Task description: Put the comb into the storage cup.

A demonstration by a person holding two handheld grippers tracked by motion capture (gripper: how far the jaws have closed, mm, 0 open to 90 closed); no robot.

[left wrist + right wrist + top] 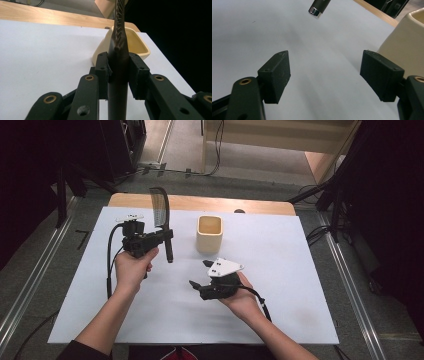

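- Covering most of the table (280,310) is a white sheet; a strip of bare wood shows along the far edge.
- Standing near the middle of the table, toward the far edge, is a cream cup (209,233), upright and mouth up.
- Rising beside the cup on its left is a dark comb (162,222), held clear of the table with its long axis near upright, teeth end up and handle end down.
- The left gripper (117,75) has its jaws clamped on the comb's handle.
- The right gripper (324,75) has its jaws spread wide with nothing between them, low over the sheet just nearer than the cup.
- Judging the coming move: the cup lies just to the right of the comb, so the left hand is the one placed to carry it across and lower it handle-first into the mouth.
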